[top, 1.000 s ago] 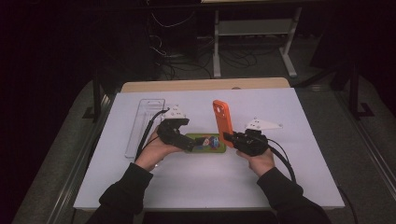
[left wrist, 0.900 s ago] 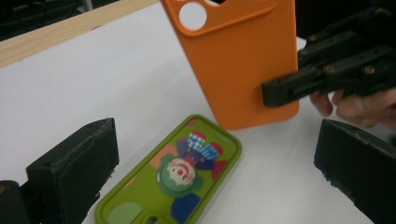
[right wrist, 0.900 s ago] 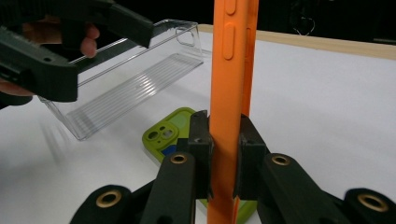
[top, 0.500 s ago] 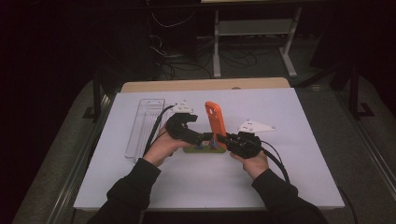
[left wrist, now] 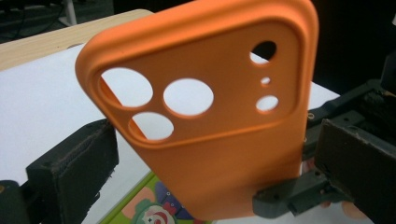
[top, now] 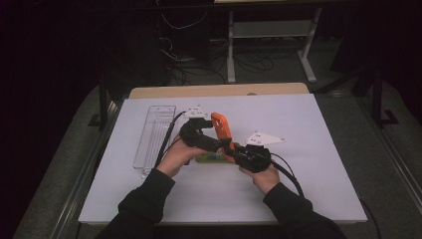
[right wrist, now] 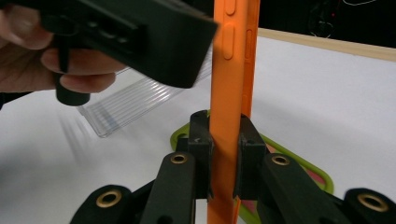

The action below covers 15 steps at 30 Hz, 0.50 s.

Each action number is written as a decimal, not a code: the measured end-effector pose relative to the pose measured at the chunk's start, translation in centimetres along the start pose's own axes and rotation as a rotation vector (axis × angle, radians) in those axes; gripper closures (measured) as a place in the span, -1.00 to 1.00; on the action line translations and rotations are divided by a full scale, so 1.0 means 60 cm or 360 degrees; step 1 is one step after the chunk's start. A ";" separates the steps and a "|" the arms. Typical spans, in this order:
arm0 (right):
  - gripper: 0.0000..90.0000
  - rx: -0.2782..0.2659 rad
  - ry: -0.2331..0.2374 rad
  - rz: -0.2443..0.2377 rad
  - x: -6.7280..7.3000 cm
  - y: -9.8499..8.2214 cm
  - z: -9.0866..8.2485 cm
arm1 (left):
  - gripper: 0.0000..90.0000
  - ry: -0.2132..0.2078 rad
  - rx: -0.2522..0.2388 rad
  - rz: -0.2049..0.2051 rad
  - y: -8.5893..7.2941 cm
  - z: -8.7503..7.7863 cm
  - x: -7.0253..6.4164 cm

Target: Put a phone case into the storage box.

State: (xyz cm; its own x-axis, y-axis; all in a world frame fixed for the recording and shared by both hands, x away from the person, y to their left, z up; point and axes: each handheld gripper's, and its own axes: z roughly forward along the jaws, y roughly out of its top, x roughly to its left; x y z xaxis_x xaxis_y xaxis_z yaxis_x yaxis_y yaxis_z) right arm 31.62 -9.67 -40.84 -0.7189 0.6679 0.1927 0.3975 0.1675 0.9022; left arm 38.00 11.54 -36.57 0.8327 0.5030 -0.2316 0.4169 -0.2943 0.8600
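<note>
An orange phone case (top: 221,128) stands upright over the table, with my right gripper (top: 233,149) shut on its lower edge. In the right gripper view the two pads pinch the case's (right wrist: 231,70) thin side, my right gripper (right wrist: 224,156) just below. My left gripper (top: 218,144) has come in from the left. Its jaws stand open on either side of the case (left wrist: 219,140), camera cut-outs facing me, and my left gripper's (left wrist: 215,161) pads do not press on it. A green-rimmed flat item (top: 211,158) with a cartoon picture lies under the case.
A clear plastic tray (top: 154,133) lies to the left on the white table (top: 323,189). The table's wooden far edge (top: 219,90) is behind. Cables trail from both grippers toward the person's arms.
My left gripper has moved right until its jaws straddle the case. The right gripper has carried the case a little to the left, over the green item.
</note>
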 end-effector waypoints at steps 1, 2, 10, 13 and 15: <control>0.74 -0.0003 0.0004 -0.0004 0.001 0.000 0.001 | -1.00 -0.0005 -0.0013 -0.0012 0.000 0.001 0.002; 0.74 -0.0001 0.0006 -0.0007 0.002 0.000 0.002 | -1.00 -0.0005 -0.0013 -0.0012 0.000 0.001 0.002; 0.74 0.0005 0.0024 -0.0015 0.011 -0.003 0.007 | -1.00 -0.0008 -0.0048 -0.0005 0.002 -0.001 0.006; 0.74 0.0004 0.0026 -0.0023 0.015 -0.004 0.009 | -1.00 -0.0011 -0.0046 -0.0033 0.000 0.000 0.004; 0.74 0.0010 0.0022 -0.0046 0.014 -0.005 0.010 | -1.00 -0.0010 -0.0044 -0.0040 -0.001 0.002 0.004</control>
State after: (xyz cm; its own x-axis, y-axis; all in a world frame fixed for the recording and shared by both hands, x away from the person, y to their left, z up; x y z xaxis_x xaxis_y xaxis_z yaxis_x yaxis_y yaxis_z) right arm 31.21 -8.72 -41.16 -0.7380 0.6526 0.1717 0.3800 0.1916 0.9049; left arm 38.24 11.60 -36.72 0.8245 0.5047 -0.2560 0.4275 -0.2592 0.8661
